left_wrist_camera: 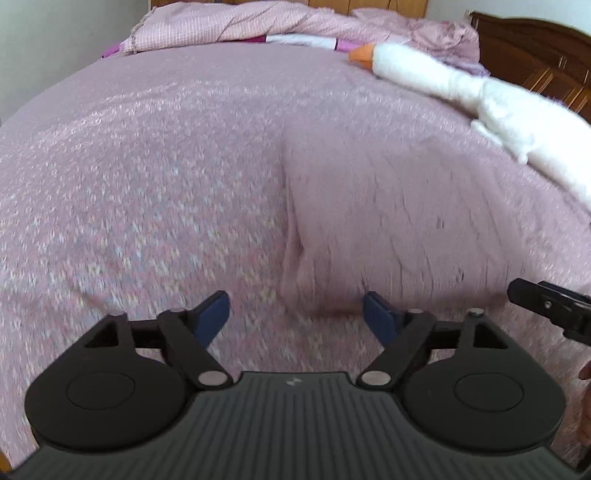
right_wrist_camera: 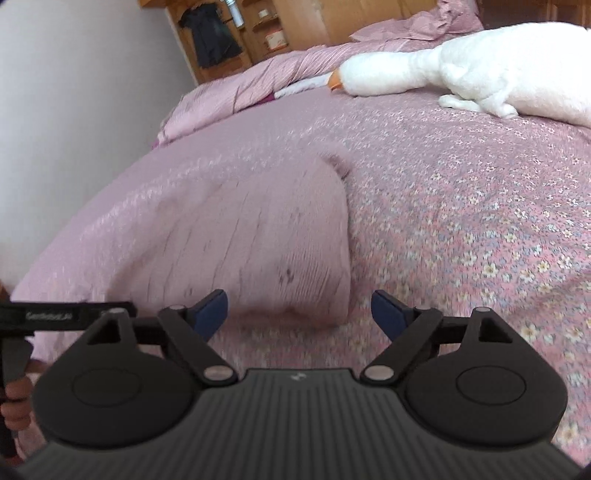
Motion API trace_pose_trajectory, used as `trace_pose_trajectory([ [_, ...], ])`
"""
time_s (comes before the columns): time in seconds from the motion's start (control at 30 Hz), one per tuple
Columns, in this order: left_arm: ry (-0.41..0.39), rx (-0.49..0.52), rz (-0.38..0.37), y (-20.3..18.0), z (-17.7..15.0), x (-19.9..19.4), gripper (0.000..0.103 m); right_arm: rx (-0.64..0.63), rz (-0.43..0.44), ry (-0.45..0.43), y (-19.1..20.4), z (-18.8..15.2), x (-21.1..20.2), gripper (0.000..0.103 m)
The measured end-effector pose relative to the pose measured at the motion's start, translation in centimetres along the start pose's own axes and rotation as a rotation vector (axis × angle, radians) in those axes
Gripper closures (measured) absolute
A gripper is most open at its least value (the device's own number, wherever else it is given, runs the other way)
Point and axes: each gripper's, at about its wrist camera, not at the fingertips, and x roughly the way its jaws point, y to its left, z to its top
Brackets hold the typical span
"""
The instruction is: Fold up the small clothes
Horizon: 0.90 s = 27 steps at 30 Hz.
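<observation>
Soft daylight, motion blur midframe, fisheye-bent edges.

Bed [right_wrist_camera: 461, 221] w/ pink floral cover. On it: folded pink garment [right_wrist_camera: 258, 240] mid-bed, white plush goose [right_wrist_camera: 461, 70] near far edge, rumpled pink striped quilt [left_wrist_camera: 229, 26] at the far end.

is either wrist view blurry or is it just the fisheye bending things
Left wrist view: motion blur smears the floral bedspread and the pink garment, while the left gripper stays sharp. Right wrist view: the garment is blurred, the plush goose is clearer, the right gripper crisp. Both views bulge the bed like a dome.
</observation>
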Motion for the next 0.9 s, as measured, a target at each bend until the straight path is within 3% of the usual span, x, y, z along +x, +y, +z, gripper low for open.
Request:
trace_pose_trajectory([
  [0.2, 0.123, 0.066, 0.021, -2.8, -1.5, 2.7, 0.017, -0.031, -0.107, 0.092, 0.6, -1.3, 0.6, 0.016],
  [0.43, 0.089, 0.099, 0.067, -4.1, -2.6, 3.6, 0.008, -0.047, -0.146, 0.120, 0.6, -2.4, 1.8, 0.014],
  [0.53, 0.080, 0.099, 0.070, -4.2, -3.0, 3.7, 0.005, -0.046, -0.126, 0.126, 0.8, -2.6, 2.3, 0.000],
  [0.9, 0.058, 0.103, 0.076, -4.7, -3.8, 3.6, 0.002, -0.087, -0.153, 0.132, 1.6, -3.1, 2.7, 0.000],
])
